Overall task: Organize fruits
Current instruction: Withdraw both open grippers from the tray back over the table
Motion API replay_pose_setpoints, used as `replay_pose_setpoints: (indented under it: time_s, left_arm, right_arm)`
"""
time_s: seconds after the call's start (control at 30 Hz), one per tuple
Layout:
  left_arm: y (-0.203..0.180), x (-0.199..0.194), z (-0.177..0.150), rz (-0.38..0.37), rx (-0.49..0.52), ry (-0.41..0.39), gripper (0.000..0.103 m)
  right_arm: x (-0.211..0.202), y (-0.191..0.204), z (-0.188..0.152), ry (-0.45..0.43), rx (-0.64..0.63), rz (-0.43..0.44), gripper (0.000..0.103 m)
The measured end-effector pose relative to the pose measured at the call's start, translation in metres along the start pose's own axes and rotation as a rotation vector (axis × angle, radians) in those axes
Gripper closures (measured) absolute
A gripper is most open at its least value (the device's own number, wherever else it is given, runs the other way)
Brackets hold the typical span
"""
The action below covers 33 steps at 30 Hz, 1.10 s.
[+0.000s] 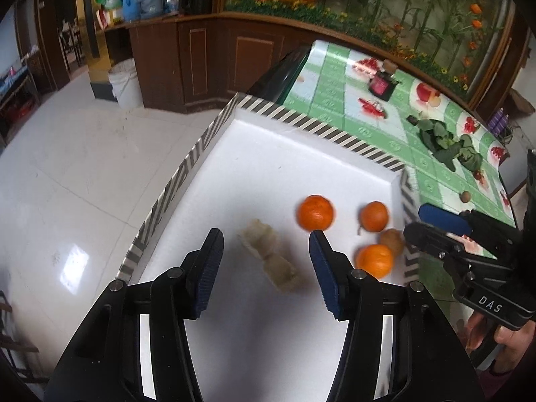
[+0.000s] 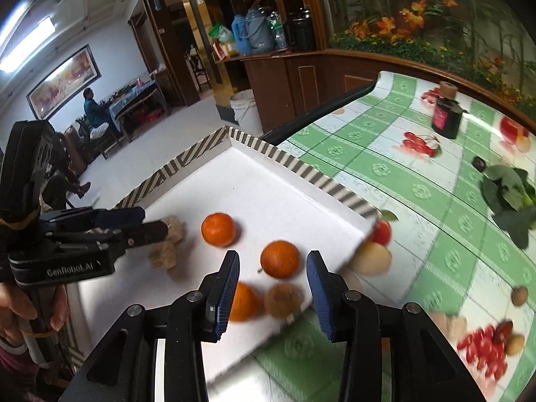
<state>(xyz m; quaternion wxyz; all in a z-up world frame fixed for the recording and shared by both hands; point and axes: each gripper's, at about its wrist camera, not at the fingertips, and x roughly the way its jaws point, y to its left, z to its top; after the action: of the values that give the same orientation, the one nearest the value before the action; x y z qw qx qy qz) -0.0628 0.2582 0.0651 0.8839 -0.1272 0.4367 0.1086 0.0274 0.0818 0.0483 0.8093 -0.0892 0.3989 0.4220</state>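
Note:
A white tray (image 1: 254, 154) with a striped rim holds three oranges (image 1: 316, 212) (image 1: 374, 216) (image 1: 374, 260), a brown kiwi (image 1: 392, 242) and a pale knobbly ginger-like root (image 1: 268, 254). My left gripper (image 1: 266, 244) is open and empty above the root. My right gripper (image 2: 273, 268) is open and empty over the tray (image 2: 274, 181), with an orange (image 2: 280, 259) between its fingers' line, another orange (image 2: 244, 302) and the kiwi (image 2: 283, 299) just below. The third orange (image 2: 218, 229) and the root (image 2: 167, 244) lie to the left.
The tray sits at the corner of a table with a green checked cloth (image 2: 418, 181). On the cloth lie leafy greens (image 2: 509, 197), a dark bottle (image 2: 445, 114), a small brown kiwi (image 2: 519, 295) and a dark date (image 2: 479, 163). The floor drops off left of the tray.

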Motion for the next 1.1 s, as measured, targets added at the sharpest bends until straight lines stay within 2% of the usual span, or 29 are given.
replay_pose_setpoints:
  time_s: [0.13, 0.33, 0.67, 0.93, 1.1]
  left_arm:
    - [-0.021, -0.016, -0.009, -0.024, 0.043, -0.034, 0.049]
    - [-0.060, -0.025, -0.025, -0.101, 0.093, -0.033, 0.049]
    - [-0.134, -0.016, -0.044, -0.187, 0.190, 0.011, 0.050]
    - [-0.170, 0.001, -0.050, -0.185, 0.254, 0.045, 0.050]
    - [-0.182, 0.019, -0.045, -0.177, 0.278, 0.075, 0.050]
  right_arm:
    - [-0.020, -0.003, -0.014, -0.019, 0.019, -0.017, 0.063]
    - [-0.051, -0.022, -0.046, -0.030, 0.069, -0.062, 0.063]
    - [-0.104, -0.087, -0.110, -0.025, 0.225, -0.176, 0.063]
    - [-0.119, -0.123, -0.138, -0.011, 0.292, -0.222, 0.063]
    - [-0.122, -0.133, -0.137, -0.013, 0.293, -0.230, 0.063]
